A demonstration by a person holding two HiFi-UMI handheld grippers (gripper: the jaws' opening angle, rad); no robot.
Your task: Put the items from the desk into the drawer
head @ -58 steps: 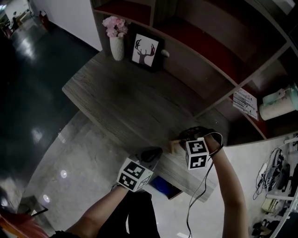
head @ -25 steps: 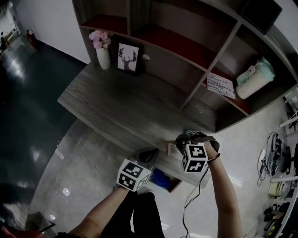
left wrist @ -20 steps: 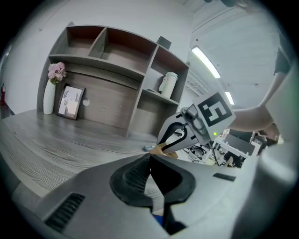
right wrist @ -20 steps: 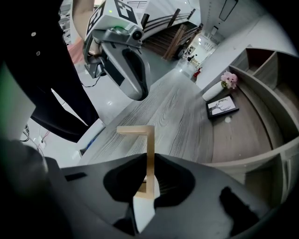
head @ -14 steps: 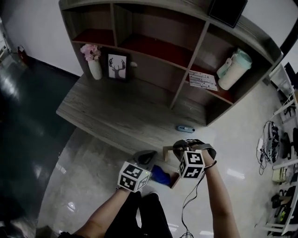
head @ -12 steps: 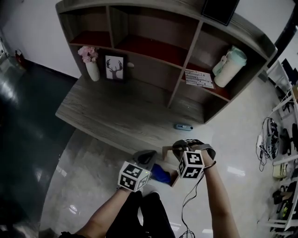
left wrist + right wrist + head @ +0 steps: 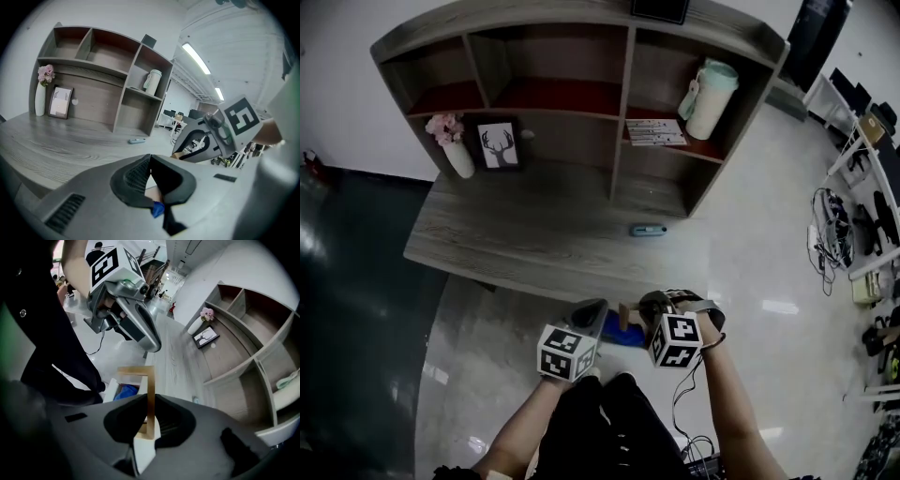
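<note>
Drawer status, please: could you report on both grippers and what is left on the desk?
Right gripper shut on drawer front, drawer open. Left gripper shut, empty. One small blue item on desk, nothing around it.

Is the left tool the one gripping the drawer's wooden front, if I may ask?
No, the right tool is clamped on the drawer's wooden front; the left tool is shut, holding nothing.

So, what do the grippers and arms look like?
Both the left gripper and right gripper are grey, with black ribbed fingers and a white cube of black square markers. A thin dark cable hangs from the right one. Forearms are bare; trousers dark.
</note>
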